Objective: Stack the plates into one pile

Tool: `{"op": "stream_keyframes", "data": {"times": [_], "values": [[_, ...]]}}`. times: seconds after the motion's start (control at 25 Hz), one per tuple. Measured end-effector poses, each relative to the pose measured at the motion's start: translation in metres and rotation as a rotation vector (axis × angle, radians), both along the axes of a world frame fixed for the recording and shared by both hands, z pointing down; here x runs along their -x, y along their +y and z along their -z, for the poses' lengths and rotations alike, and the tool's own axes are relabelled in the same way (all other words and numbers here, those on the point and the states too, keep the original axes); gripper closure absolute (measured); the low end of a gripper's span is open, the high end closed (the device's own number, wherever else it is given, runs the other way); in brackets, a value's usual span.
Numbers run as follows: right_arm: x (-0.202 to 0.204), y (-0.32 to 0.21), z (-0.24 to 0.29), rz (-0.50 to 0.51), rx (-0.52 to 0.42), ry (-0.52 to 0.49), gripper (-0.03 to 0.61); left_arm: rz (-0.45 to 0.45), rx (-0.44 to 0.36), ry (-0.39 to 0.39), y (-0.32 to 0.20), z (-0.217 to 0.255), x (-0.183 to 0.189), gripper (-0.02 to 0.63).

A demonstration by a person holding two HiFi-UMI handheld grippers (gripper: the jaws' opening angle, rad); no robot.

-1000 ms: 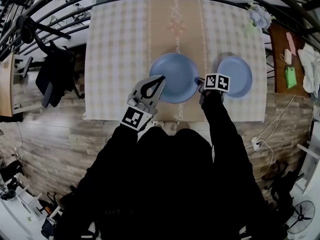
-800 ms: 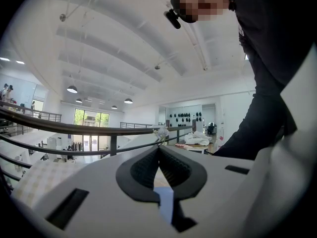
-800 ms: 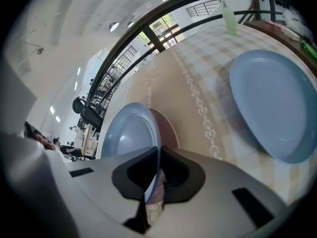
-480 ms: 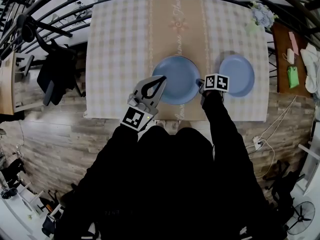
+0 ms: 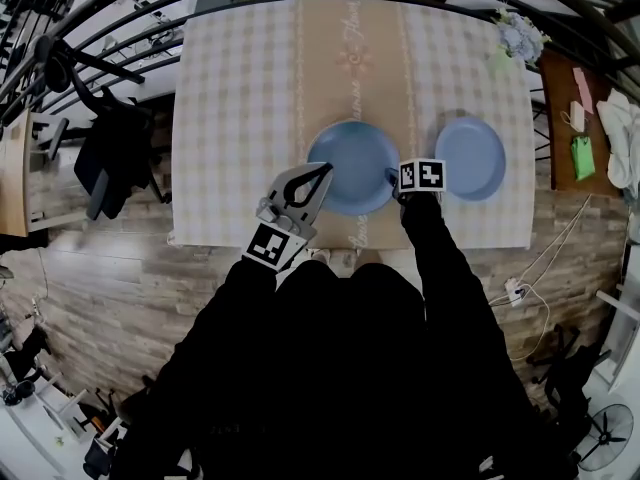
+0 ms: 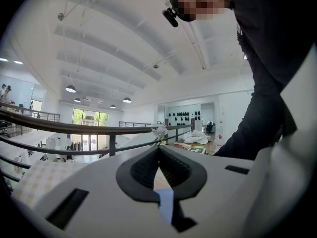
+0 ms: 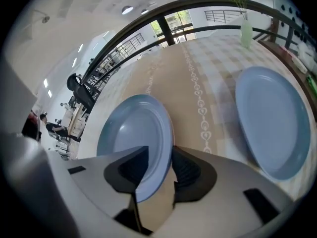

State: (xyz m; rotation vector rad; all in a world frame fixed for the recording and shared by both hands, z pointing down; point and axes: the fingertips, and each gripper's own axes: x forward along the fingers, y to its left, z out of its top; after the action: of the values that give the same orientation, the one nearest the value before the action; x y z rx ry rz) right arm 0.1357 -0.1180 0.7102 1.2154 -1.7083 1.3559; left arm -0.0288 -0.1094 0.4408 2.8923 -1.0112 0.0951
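Observation:
Two blue plates lie apart on the checked tablecloth, the left plate (image 5: 350, 163) (image 7: 131, 133) on the beige runner and the right plate (image 5: 470, 158) (image 7: 275, 123) beside it. My right gripper (image 5: 395, 179) (image 7: 160, 150) points steeply down at the left plate's near right rim. Its jaws have just been opening and now stand open, with the rim between them and a gap at the pads. My left gripper (image 5: 320, 171) (image 6: 159, 148) is shut and empty, held level just off the left plate's near left edge.
The table (image 5: 230, 118) has its near edge right below both grippers. A vase of flowers (image 5: 518, 33) (image 7: 242, 14) stands at the far right corner. A curved black railing (image 5: 120, 8) arcs round the far side. A wooden side table (image 5: 565, 118) stands to the right.
The right gripper's marker cube has turned and shifted slightly left at the left plate's rim. The left gripper has kept still.

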Motion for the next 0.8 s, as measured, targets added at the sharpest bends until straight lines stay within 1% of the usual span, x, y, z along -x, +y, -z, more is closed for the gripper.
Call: {"op": "stream_keyframes", "data": {"times": [0.08,0.2,0.4,0.56,0.8], "values": [[-0.002,-0.001,0.002,0.040,-0.021,0.060,0.385,-0.004,-0.003,-0.002,0.000,0.000,0.000,0.595],[-0.005,-0.003,0.006,0.081,-0.048,0.120,0.354,-0.008,-0.010,-0.002,0.000,0.001,-0.001,0.595],[-0.005,-0.001,0.012,0.088,-0.067,0.099,0.345,-0.019,-0.004,-0.008,0.000,-0.001,-0.003,0.595],[-0.007,0.003,0.020,0.077,-0.103,0.082,0.345,-0.035,0.004,-0.010,0.000,-0.002,-0.009,0.595],[-0.020,0.008,0.039,0.043,-0.167,0.064,0.347,-0.085,-0.001,-0.019,-0.002,0.001,-0.027,0.595]]}}
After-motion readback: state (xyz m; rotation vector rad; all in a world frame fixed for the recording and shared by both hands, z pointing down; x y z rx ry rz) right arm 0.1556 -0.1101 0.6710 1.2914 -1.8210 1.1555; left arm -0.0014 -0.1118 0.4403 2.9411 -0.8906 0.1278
